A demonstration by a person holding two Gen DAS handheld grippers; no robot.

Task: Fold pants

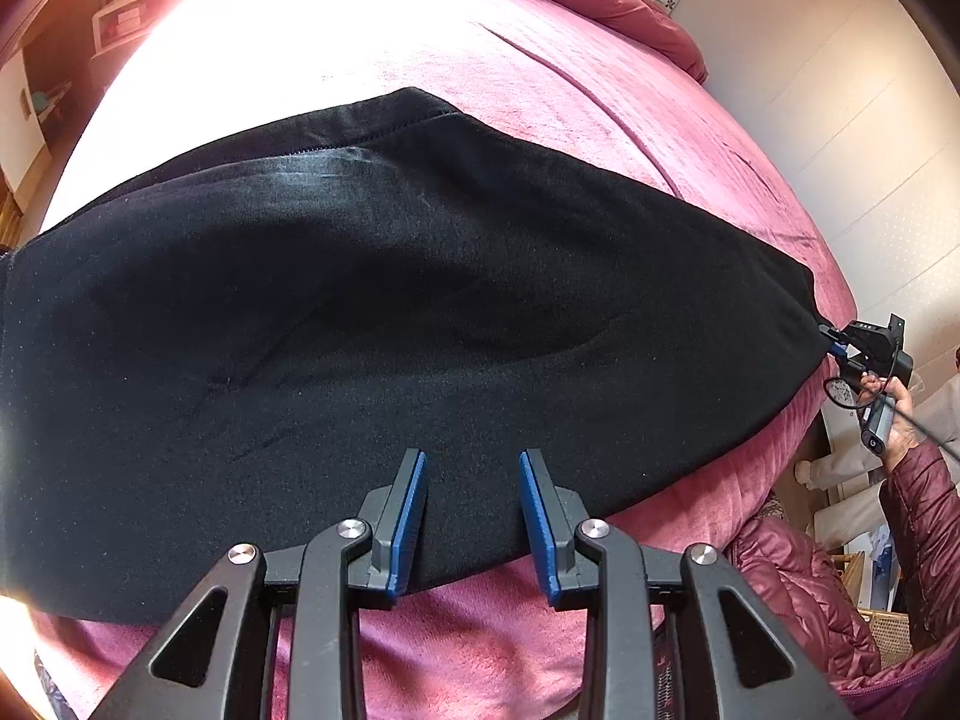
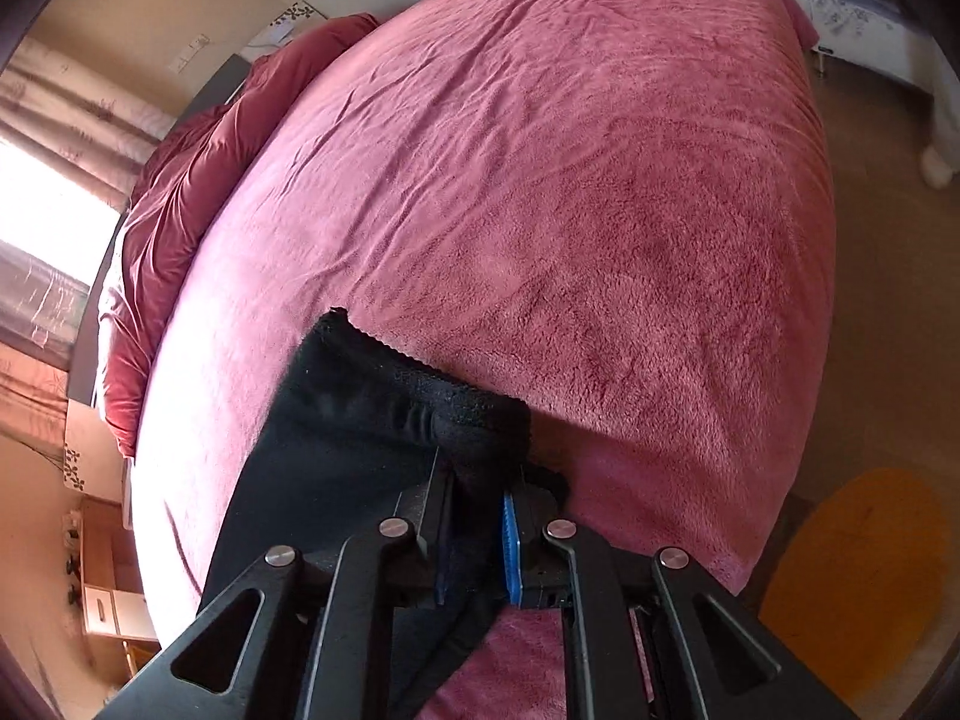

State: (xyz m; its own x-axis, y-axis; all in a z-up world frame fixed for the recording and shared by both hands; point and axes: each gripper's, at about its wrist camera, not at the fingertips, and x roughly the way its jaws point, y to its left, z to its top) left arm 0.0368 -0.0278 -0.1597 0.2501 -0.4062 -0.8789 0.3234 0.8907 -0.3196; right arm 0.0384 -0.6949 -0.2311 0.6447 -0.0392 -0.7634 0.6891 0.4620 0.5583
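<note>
Black pants (image 1: 372,324) lie spread across a pink fleece bed (image 1: 600,90). My left gripper (image 1: 473,468) is open, its blue-padded fingers just above the pants' near edge, holding nothing. My right gripper (image 2: 480,480) is shut on the pants' waistband end (image 2: 420,414), with black cloth bunched between the pads. In the left wrist view the right gripper (image 1: 831,339) shows at the far right, pinching the pants' corner taut at the bed's edge.
A rumpled dark red duvet (image 2: 174,198) lies along the bed's head. A person's arm in a maroon puffer jacket (image 1: 918,498) is at the right. A yellow rug (image 2: 864,570) lies on the floor, with white furniture (image 2: 864,12) beyond the bed.
</note>
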